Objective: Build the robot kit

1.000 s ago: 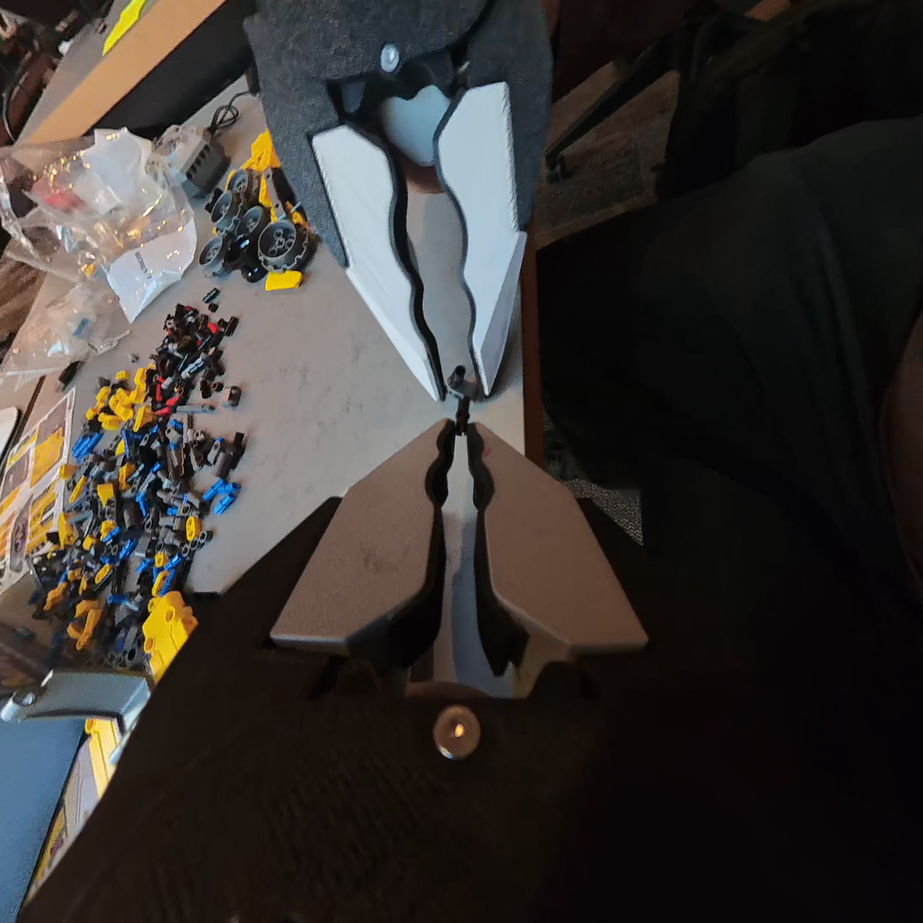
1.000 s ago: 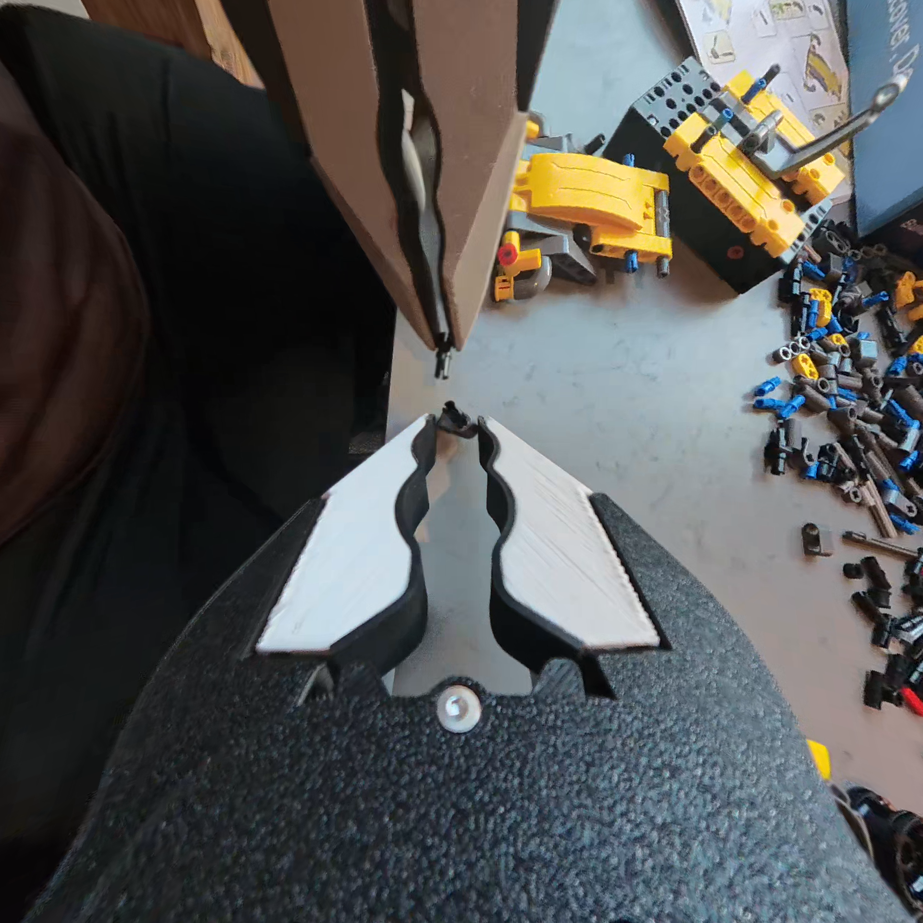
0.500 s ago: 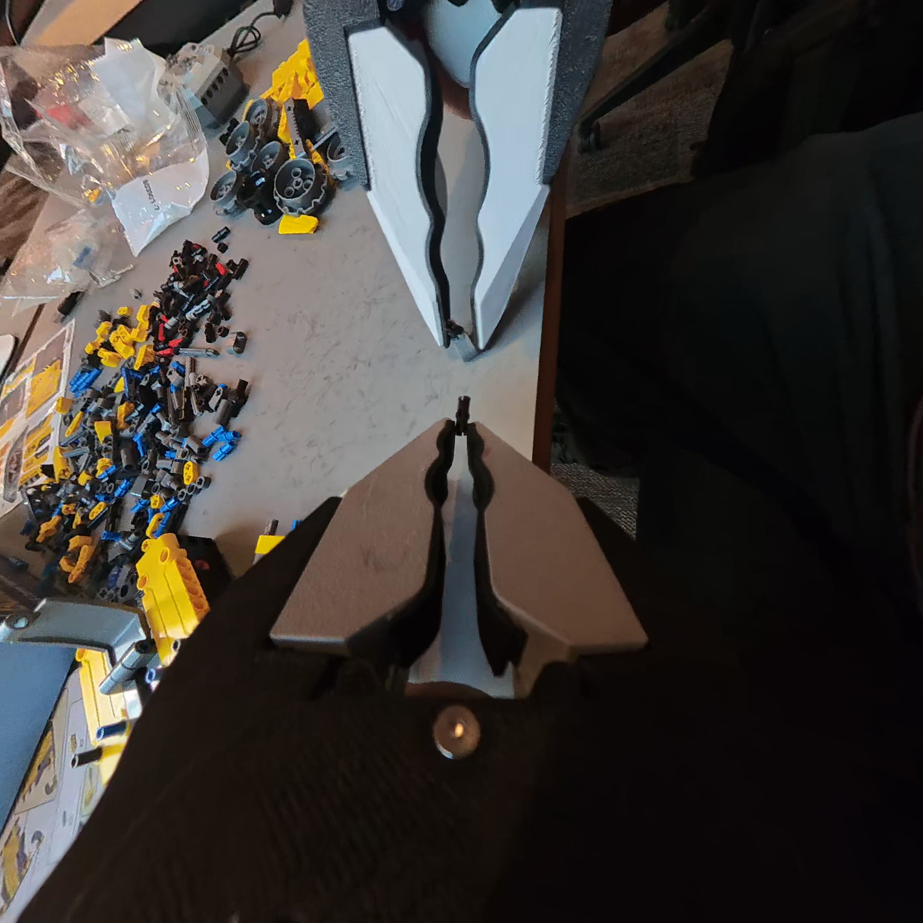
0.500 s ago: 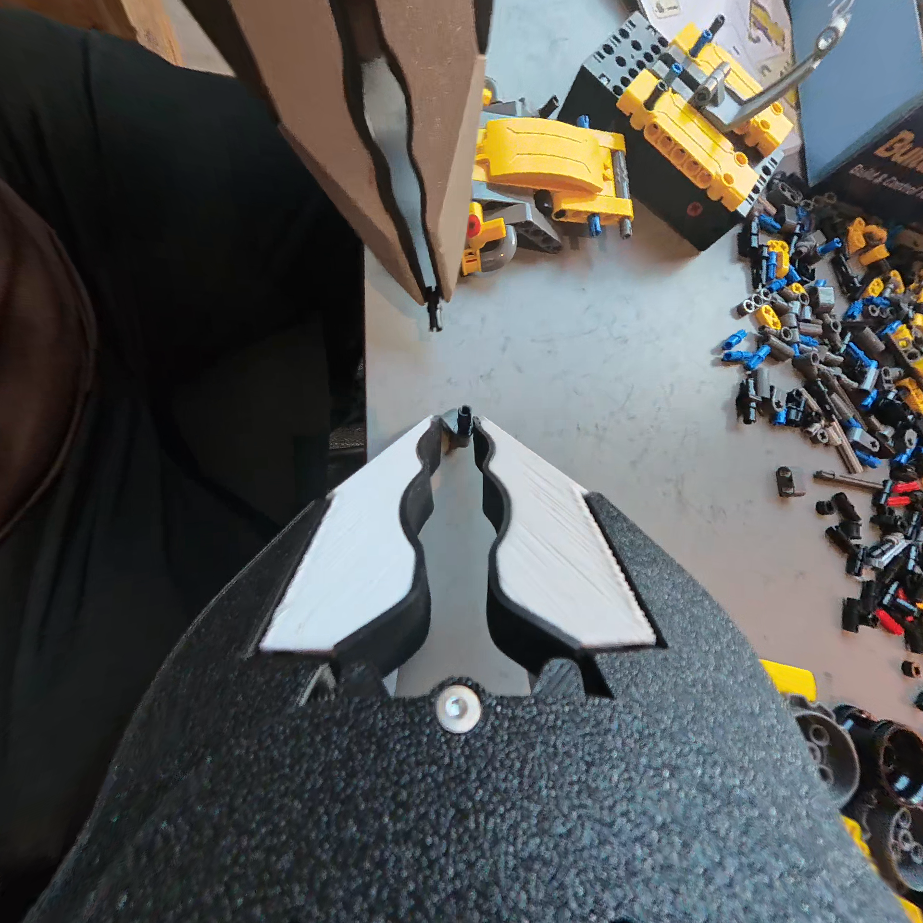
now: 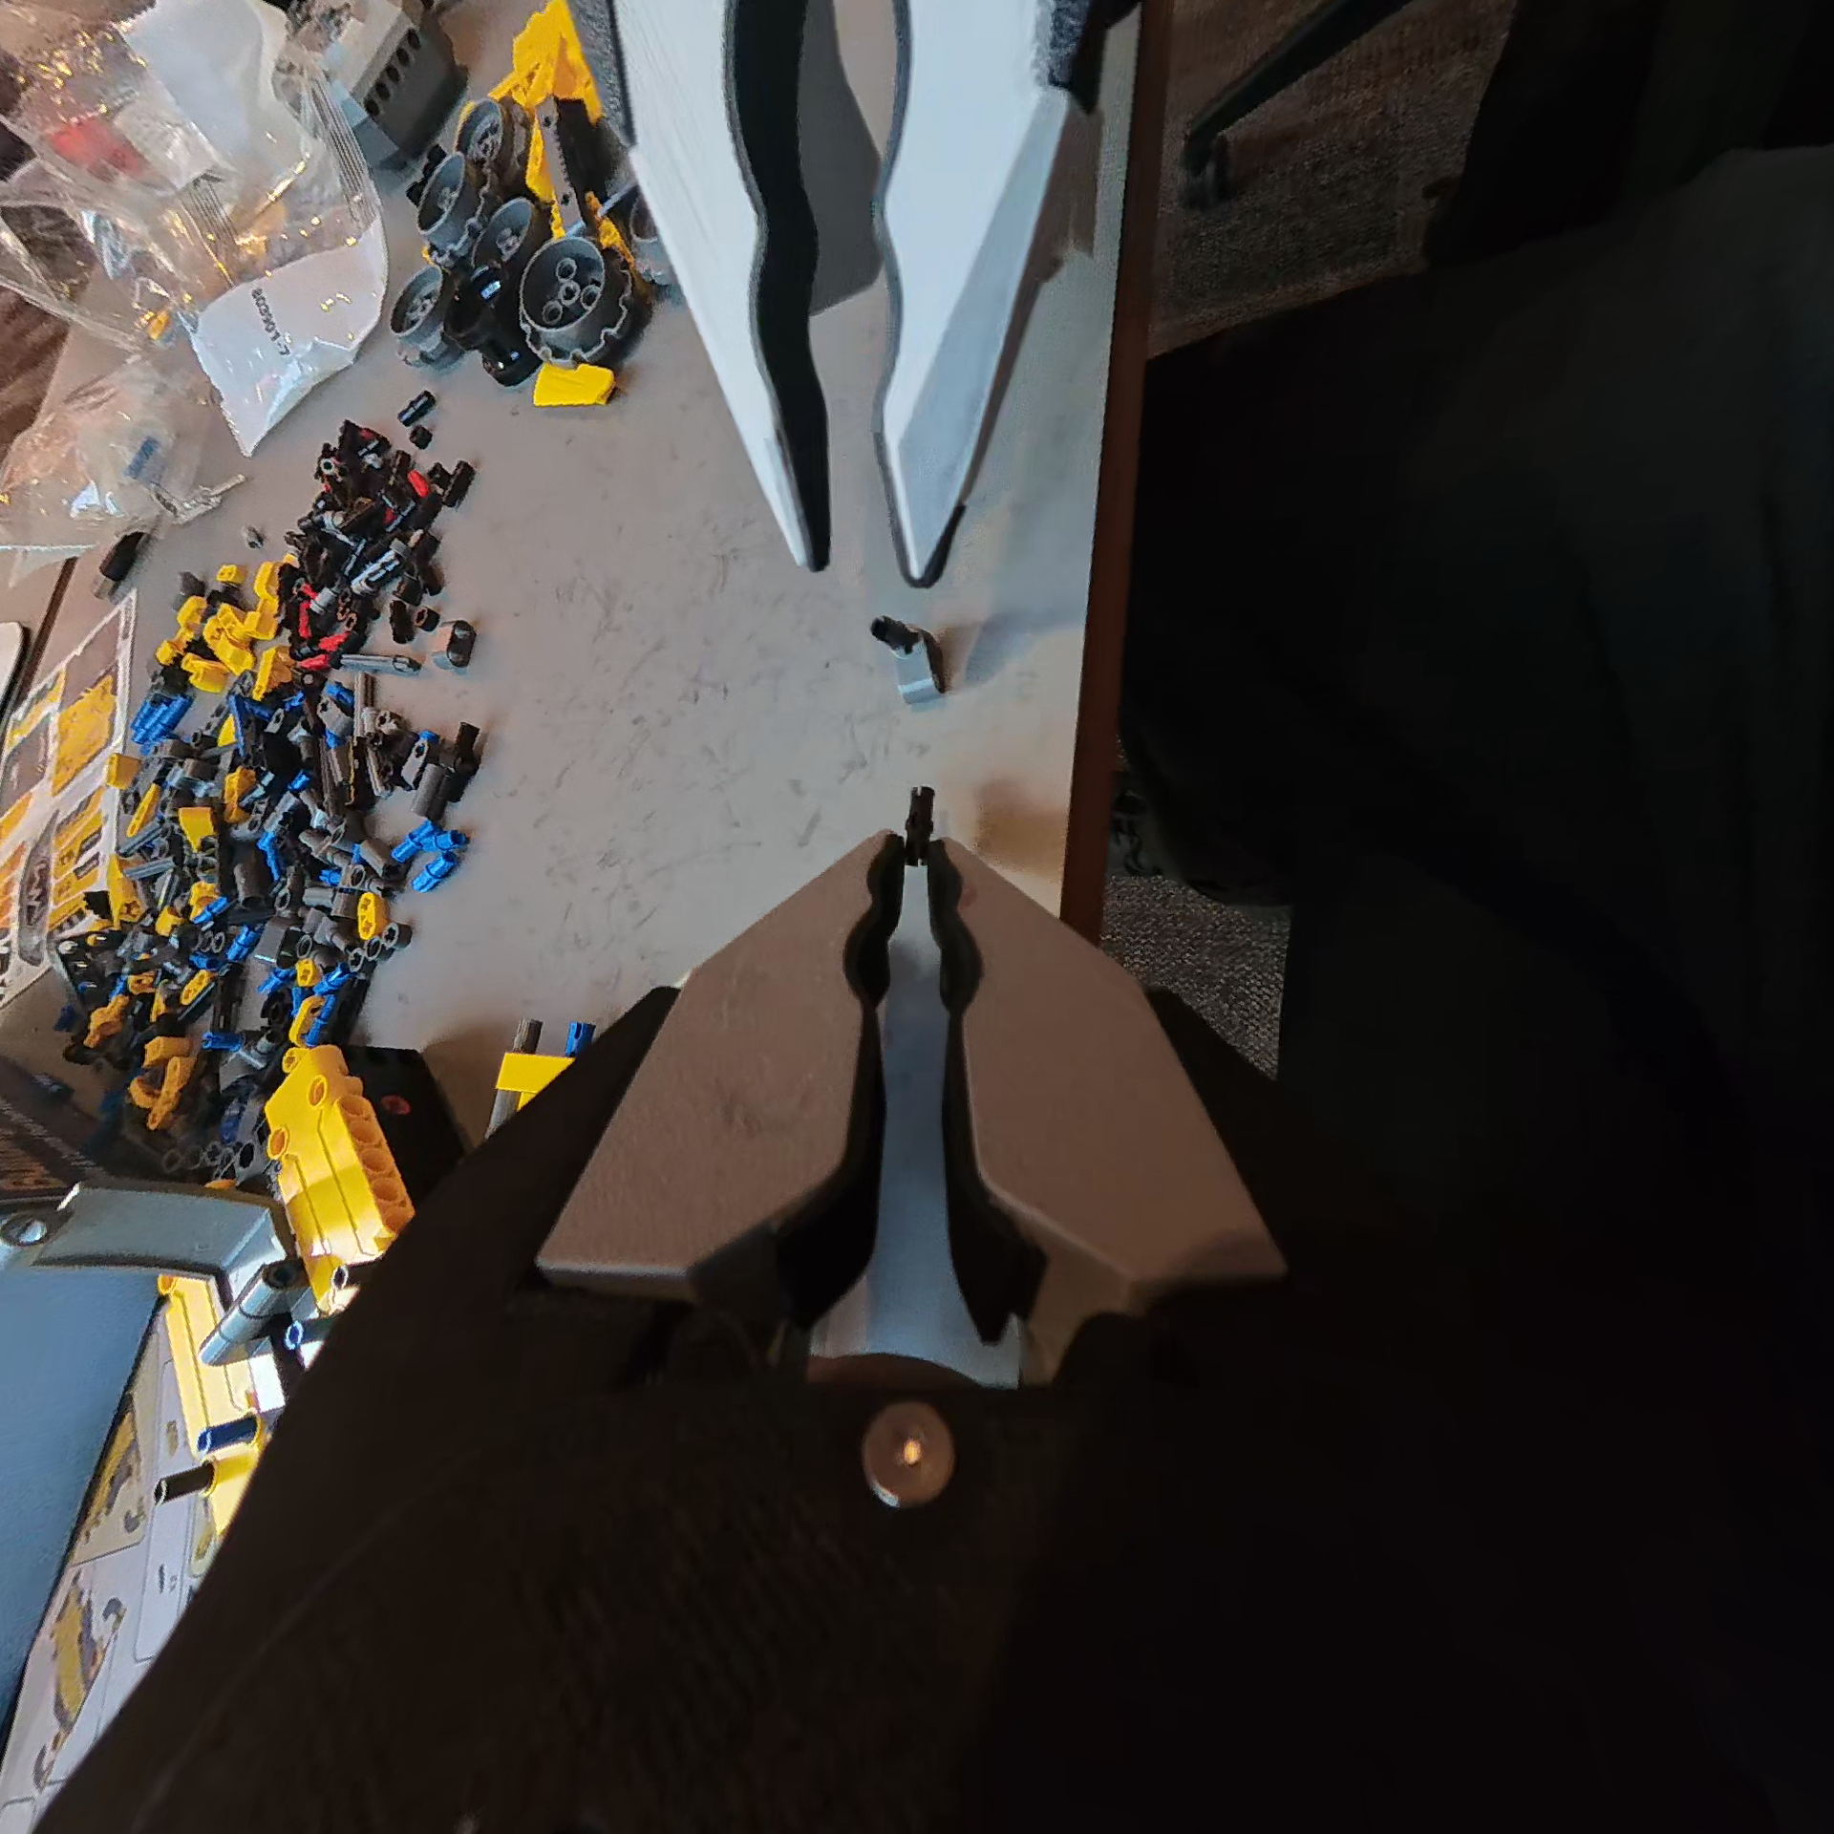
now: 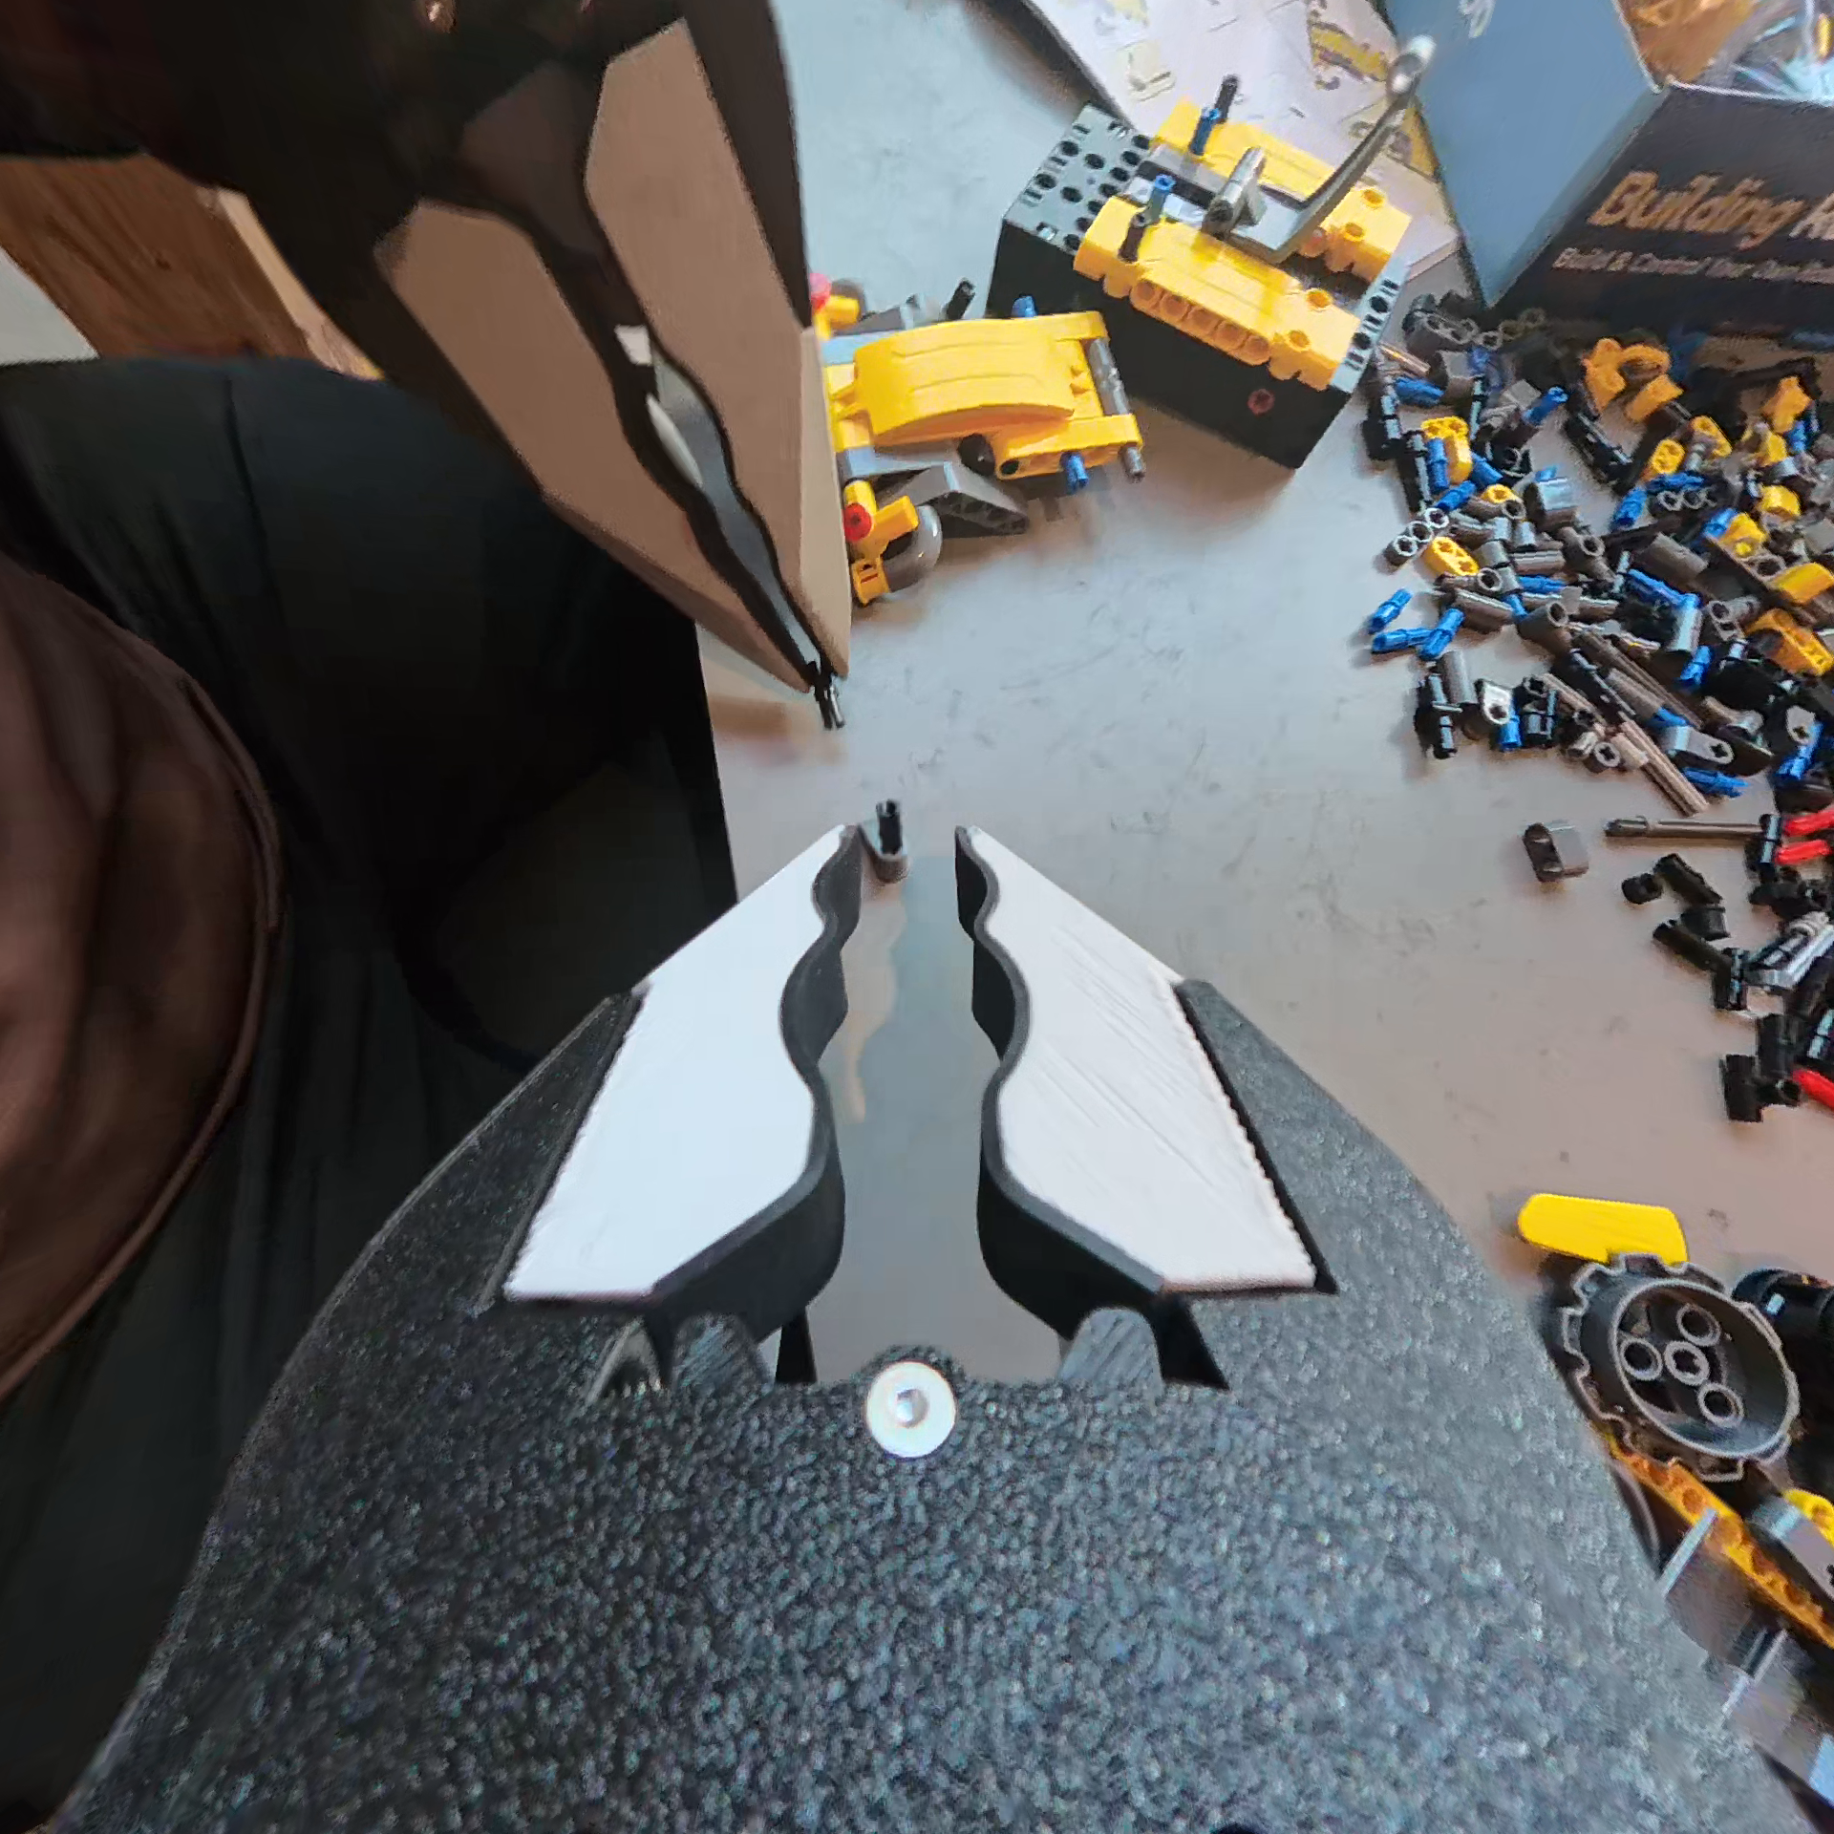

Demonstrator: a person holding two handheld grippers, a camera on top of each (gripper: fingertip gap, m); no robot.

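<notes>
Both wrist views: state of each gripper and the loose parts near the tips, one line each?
left gripper: shut on a small black pin, held above the table.
right gripper: open, holding nothing.
grey connector: lying free on the grey table, a black pin stuck in it, just ahead of the right gripper's tips.
clear plastic bags: torn open.

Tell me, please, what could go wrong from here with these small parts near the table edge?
The grey connector lies loose near the table edge; a nudge from the open right hand-held gripper could push it off. The left hand-held gripper pinches the black pin only by its end, so it may slip or twist out.
</notes>
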